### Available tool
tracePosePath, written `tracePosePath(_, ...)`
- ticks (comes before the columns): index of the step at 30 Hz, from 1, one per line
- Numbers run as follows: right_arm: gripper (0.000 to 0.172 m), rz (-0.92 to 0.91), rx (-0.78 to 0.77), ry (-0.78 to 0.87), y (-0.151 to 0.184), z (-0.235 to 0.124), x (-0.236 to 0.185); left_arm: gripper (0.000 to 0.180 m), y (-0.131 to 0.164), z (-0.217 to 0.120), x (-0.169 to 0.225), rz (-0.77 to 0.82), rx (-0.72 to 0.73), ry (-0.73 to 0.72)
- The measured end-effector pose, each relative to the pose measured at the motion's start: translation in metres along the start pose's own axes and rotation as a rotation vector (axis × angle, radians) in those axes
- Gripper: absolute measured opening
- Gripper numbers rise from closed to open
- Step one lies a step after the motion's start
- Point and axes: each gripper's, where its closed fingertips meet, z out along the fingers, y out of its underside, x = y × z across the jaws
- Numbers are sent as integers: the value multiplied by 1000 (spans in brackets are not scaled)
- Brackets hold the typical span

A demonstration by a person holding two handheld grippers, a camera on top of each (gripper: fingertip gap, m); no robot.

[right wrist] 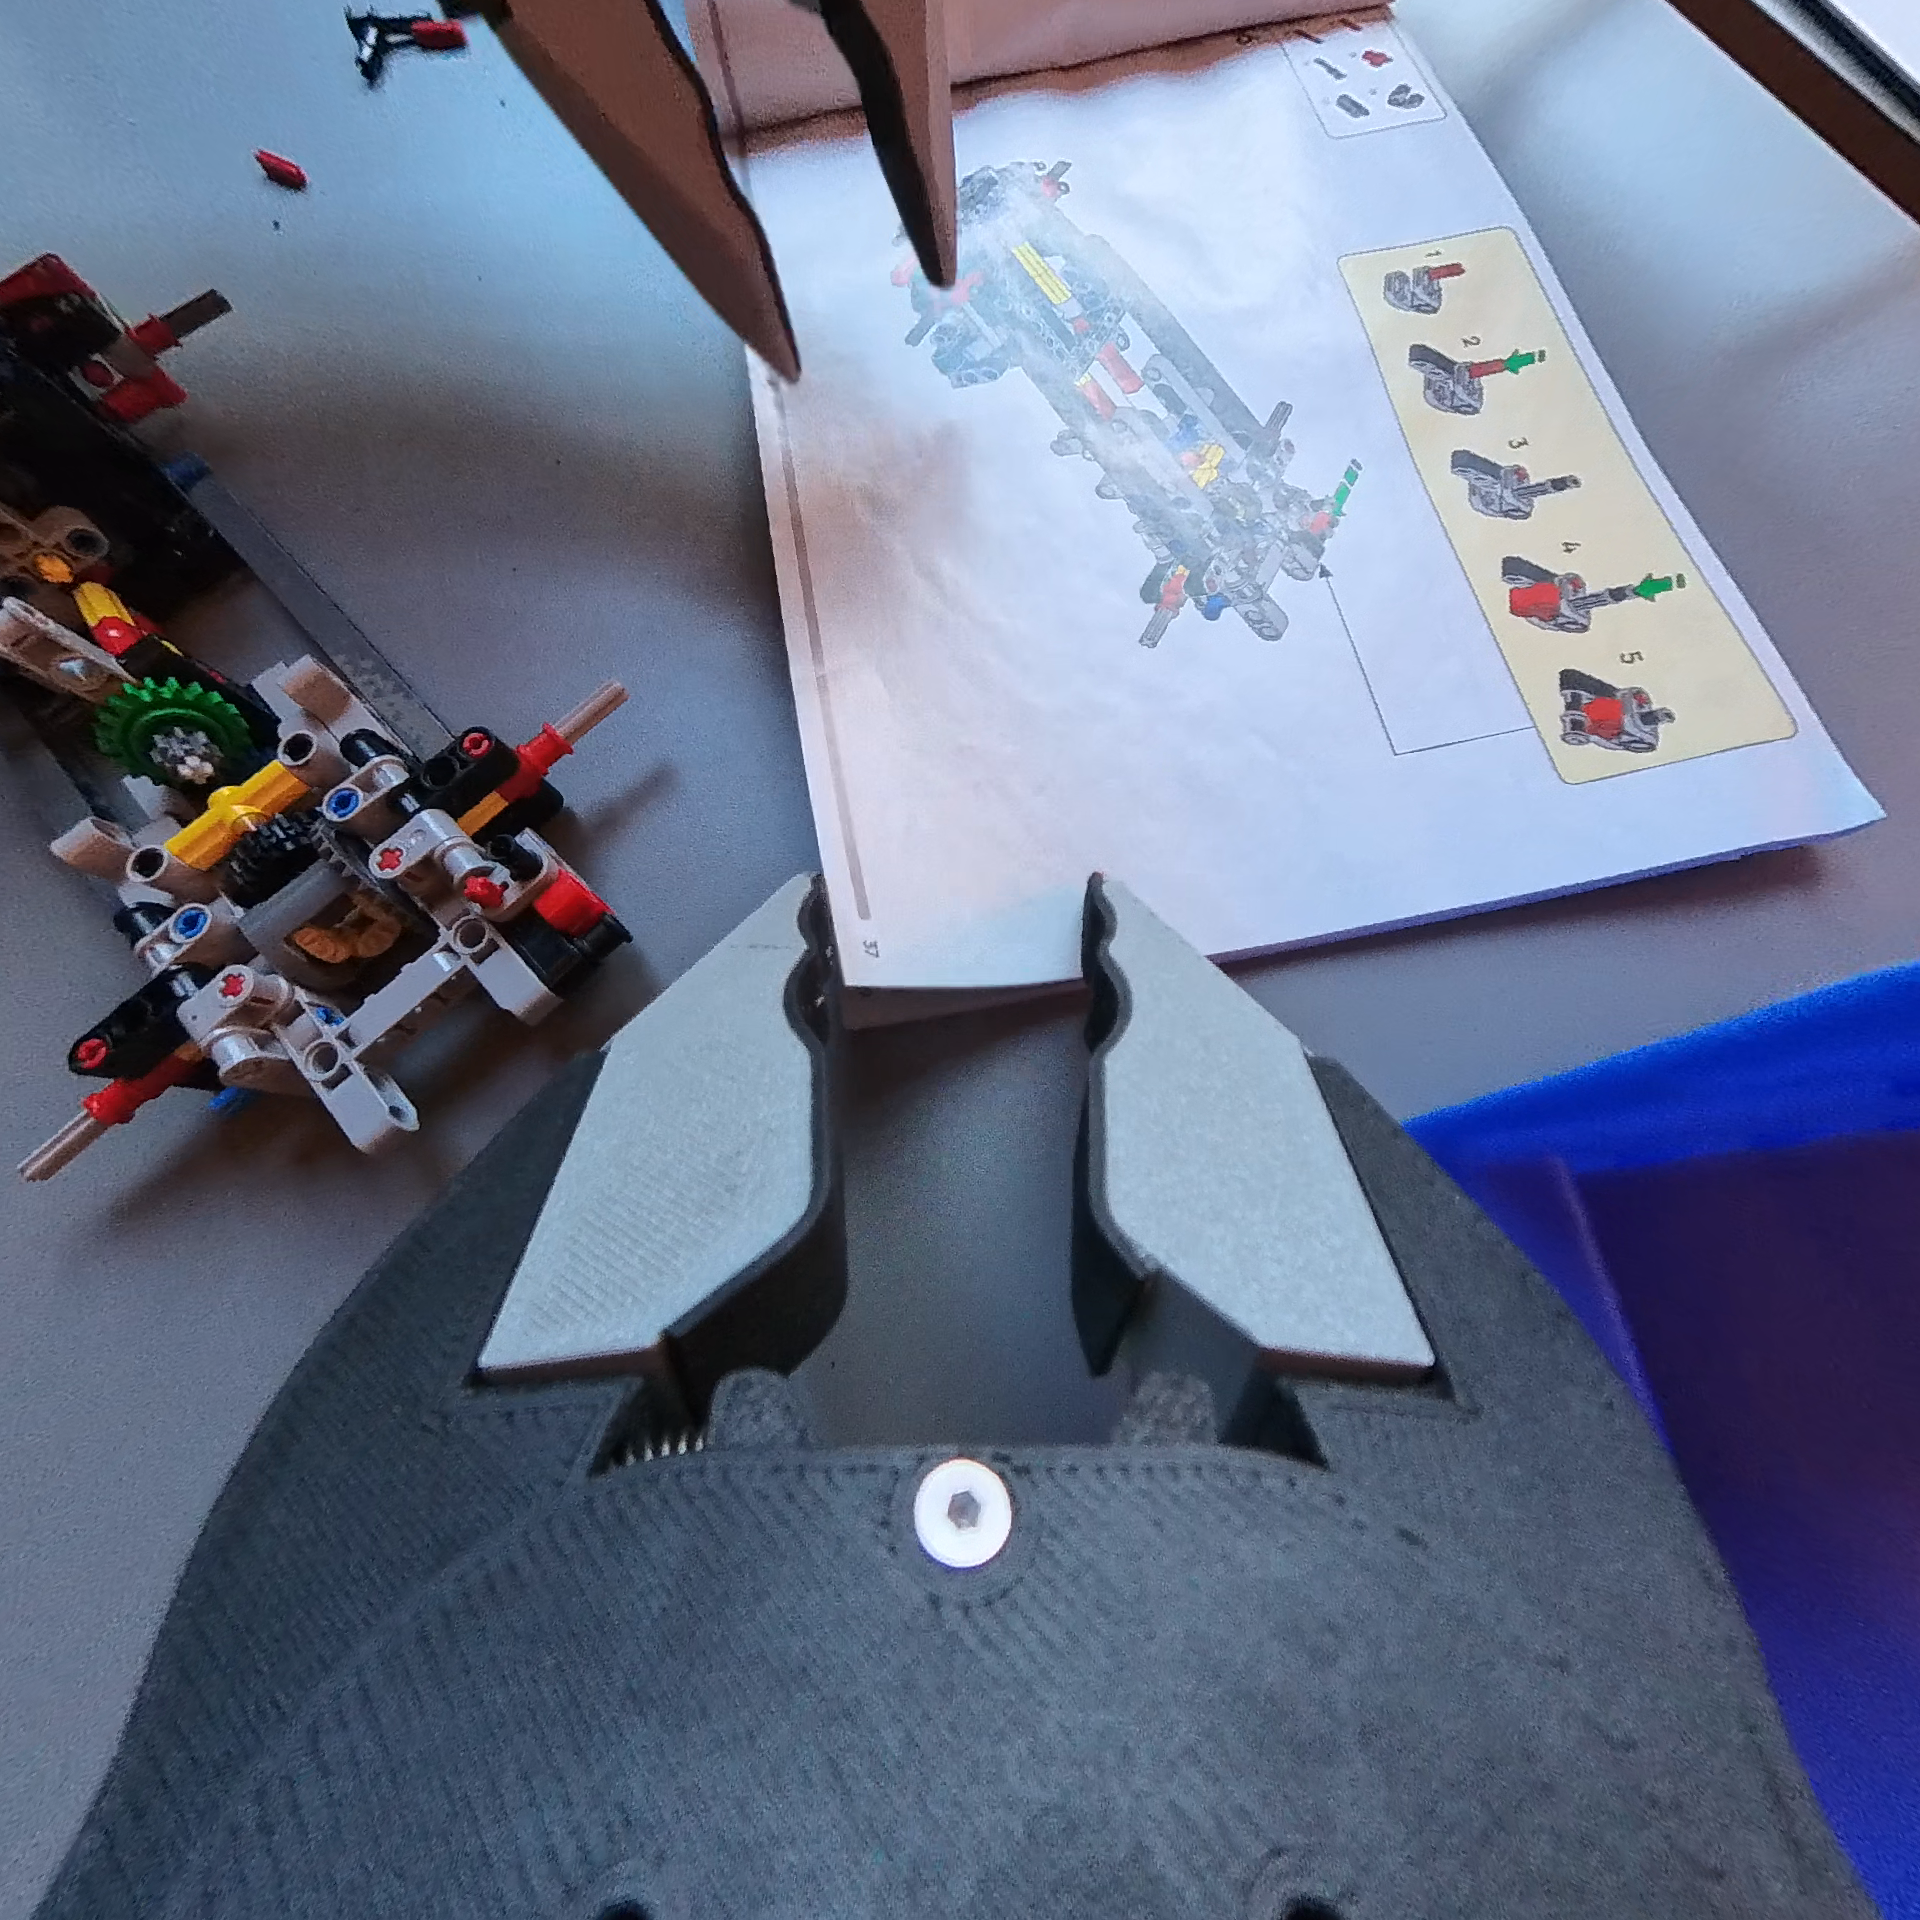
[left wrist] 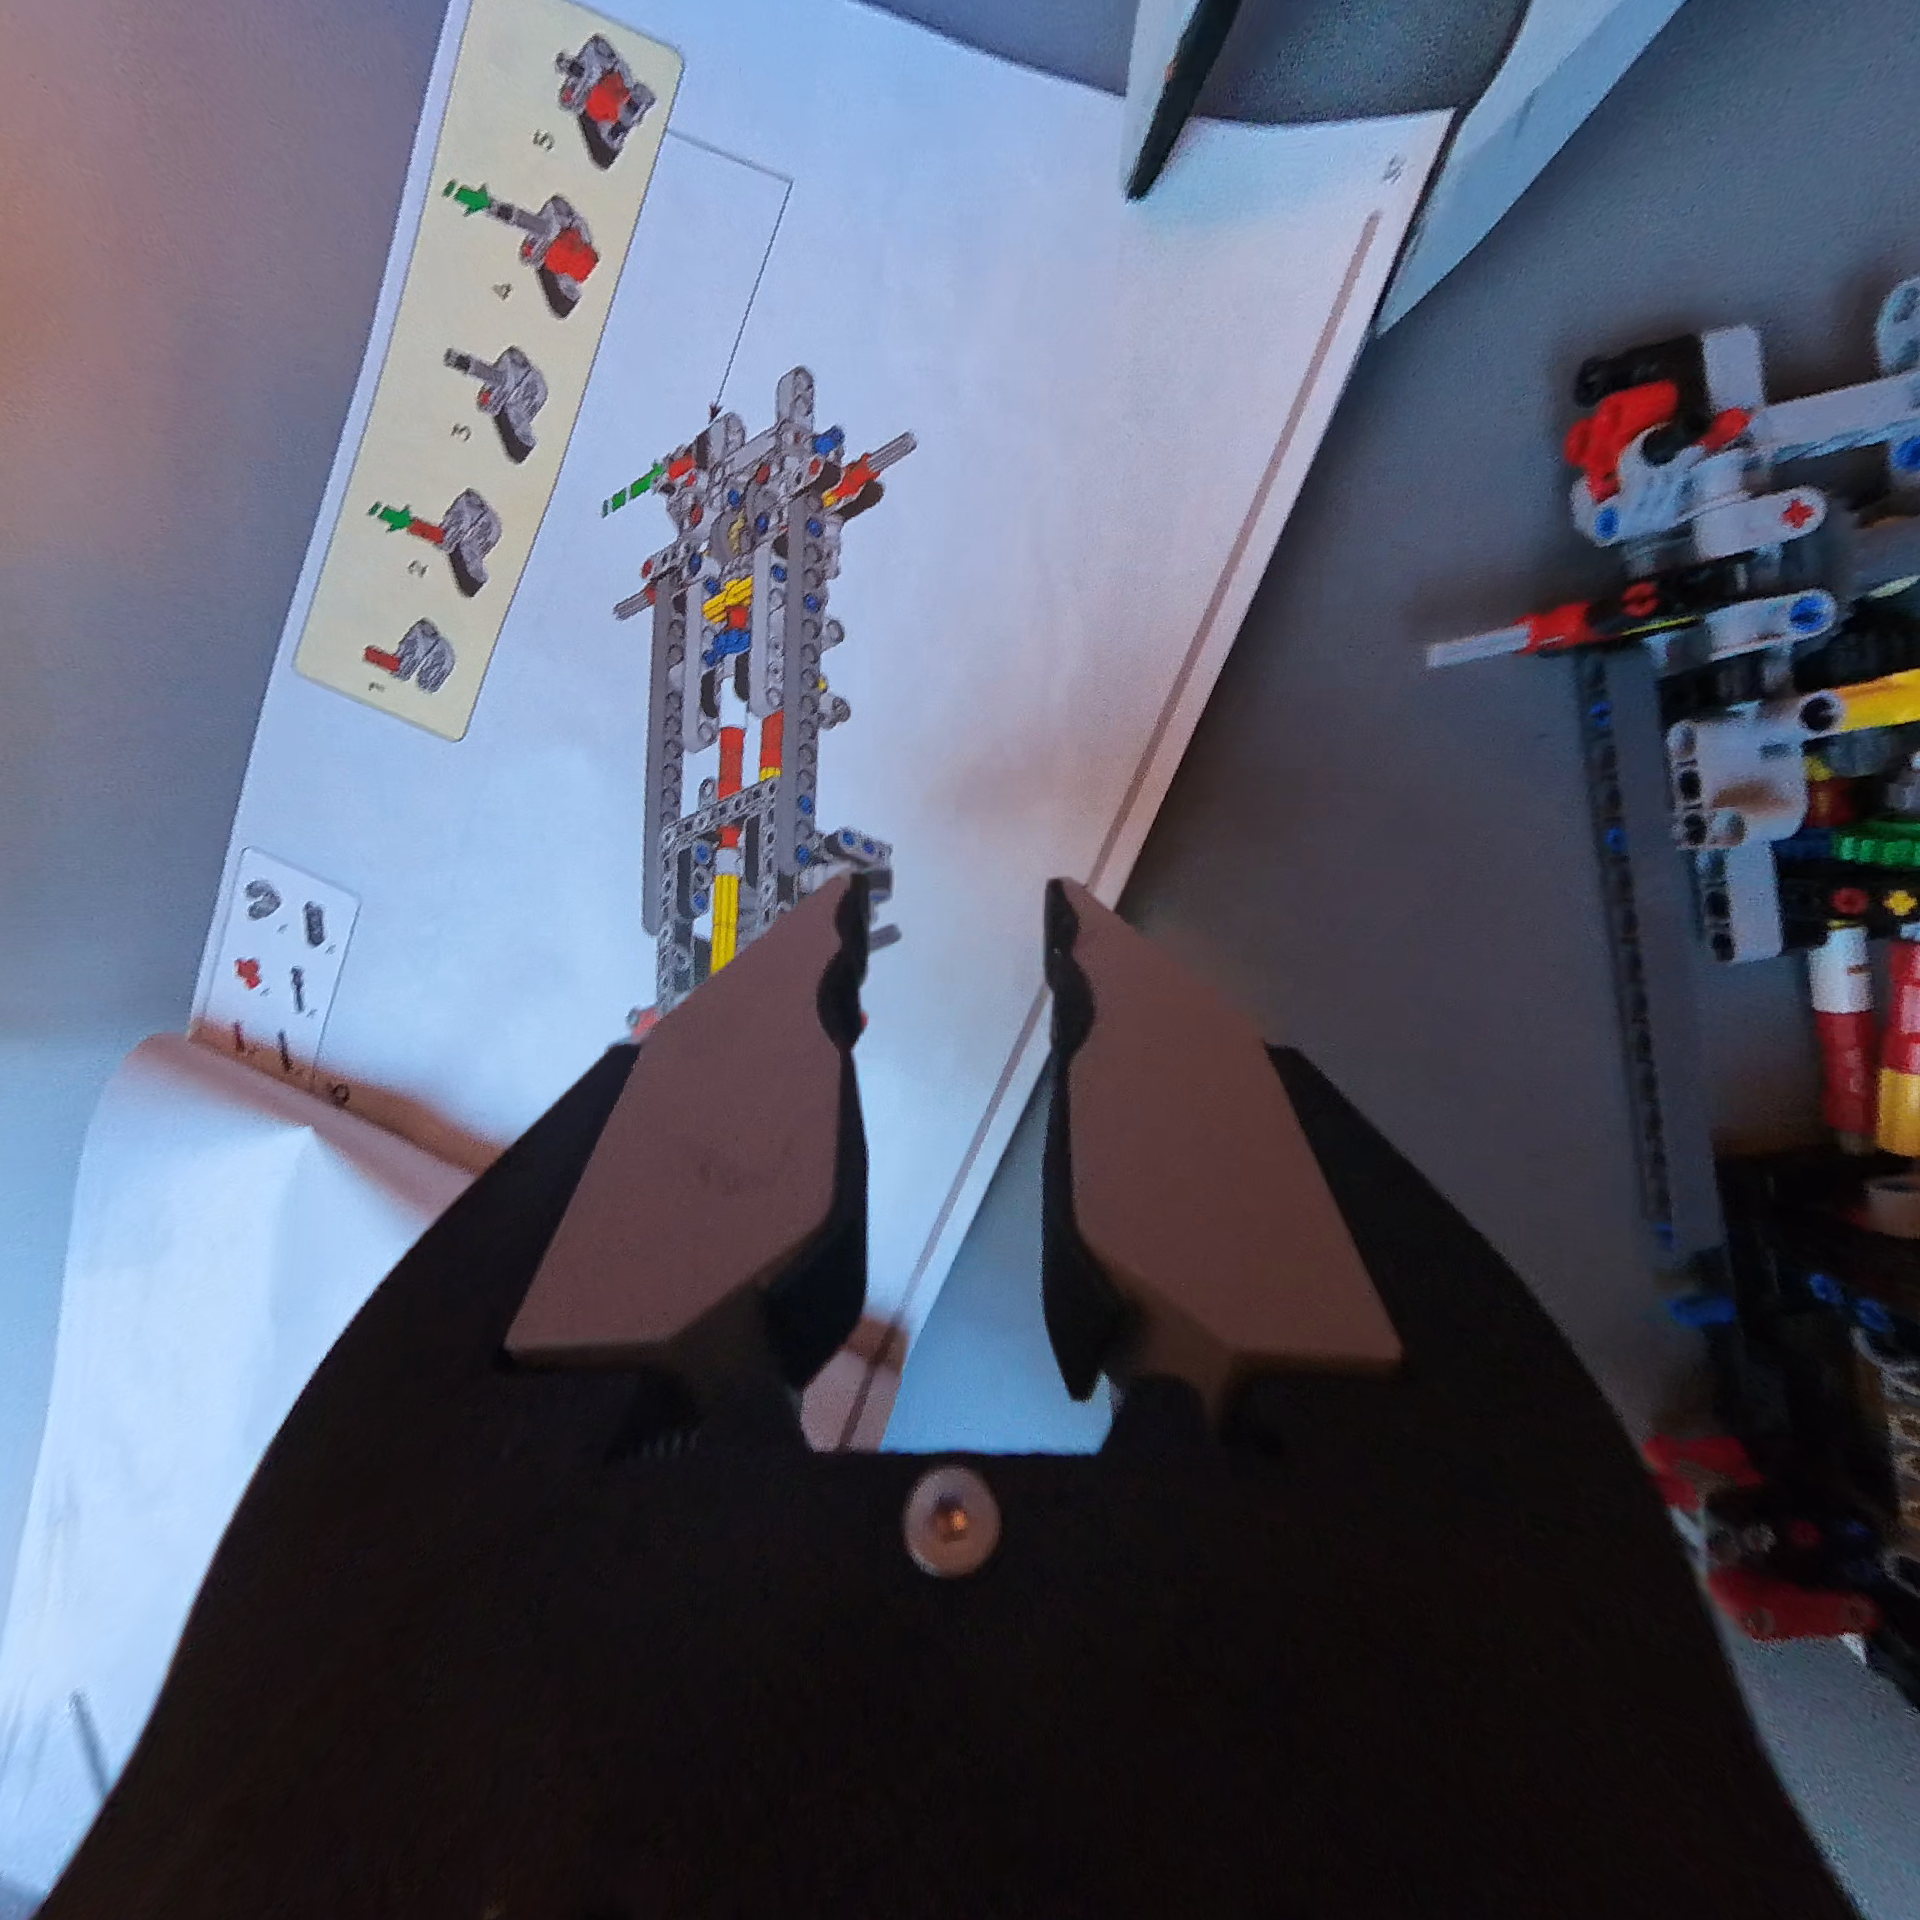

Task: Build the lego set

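Both my grippers hang parted and bare over the glossy instruction booklet [right wrist: 1195,790].

My left gripper [left wrist: 954,904] hovers above its page; my right gripper [right wrist: 954,904] is at its near corner; the knobbly plastic brick model [right wrist: 312,894] lies beside the booklet.

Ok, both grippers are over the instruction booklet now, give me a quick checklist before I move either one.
1. Left gripper open, nothing between the fingers: ok.
2. Right gripper open, nothing clamped: ok.
3. Instruction booklet lying open on the table: ok.
4. Left fingertips touching the page: cannot tell.
5. Brick model apart from the booklet, clear of both grippers: ok.
6. Blue cloth clear of the right fingers: ok.
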Motion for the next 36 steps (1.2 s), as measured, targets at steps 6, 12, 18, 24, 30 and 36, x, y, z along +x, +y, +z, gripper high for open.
tracePosePath(6, 46, 3, 1, 6, 0, 0, 1, 30, 13, -6, -1, -27, 2, -26)
tracePosePath(12, 45, 13, 16, 12, -3, -1, 2, 44, 5, 7, 11, -30, 19, 10)
tracePosePath(18, 45, 20, 20, 5, -3, -2, 2, 50, -20, 21, 22, 16, 43, 26)
tracePosePath(24, 45, 18, 15, 8, -2, -2, 2, 53, -25, 29, 24, 26, 21, 45)
tracePosePath(30, 45, 21, 15, 0, -1, -2, 2, 55, -20, 28, 18, 14, 25, 74)
tracePosePath(36, 46, 19, 9, -6, 0, -1, 1, 55, -18, 24, 16, 14, 36, 99)
